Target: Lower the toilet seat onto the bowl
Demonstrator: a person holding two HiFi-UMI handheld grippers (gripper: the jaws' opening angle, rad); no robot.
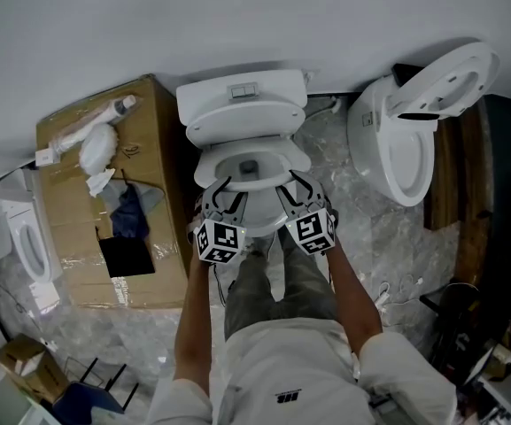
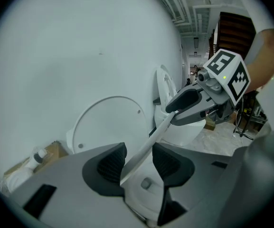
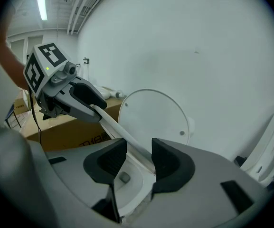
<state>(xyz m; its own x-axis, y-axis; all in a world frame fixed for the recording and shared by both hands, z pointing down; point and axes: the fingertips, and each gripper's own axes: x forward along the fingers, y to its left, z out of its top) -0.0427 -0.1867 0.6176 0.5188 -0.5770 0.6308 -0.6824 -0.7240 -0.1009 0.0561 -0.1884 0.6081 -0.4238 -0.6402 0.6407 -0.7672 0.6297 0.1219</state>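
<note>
The toilet seat (image 2: 147, 149) is tilted partway between the upright lid (image 2: 109, 125), which leans back on the tank (image 1: 242, 91), and the bowl (image 3: 129, 190) below it. It is hinged at the tank end, and its free front edge is at the side of the bowl nearest the person.

Both claws straddle that front edge, one to each side of the bowl's midline. The left claw (image 2: 137, 161) is set fairly narrow, with the rim lying against one pad and a sliver of gap at the other. The right claw (image 3: 137, 159) is narrower still, and it also shows the rim against one pad and a gap at the other. Neither looks clamped, so the seat seems to be cradled rather than squeezed.

The seat appears to be stiff, glossy moulded plastic, thin at the rim, fairly light and probably slippery against the pads. Because it pivots at the hinge, it will likely try to drop once it is past balance, and a fall could bang it on the bowl. The front rim, far from the hinge, looks like the best hold, supported from underneath.
</note>
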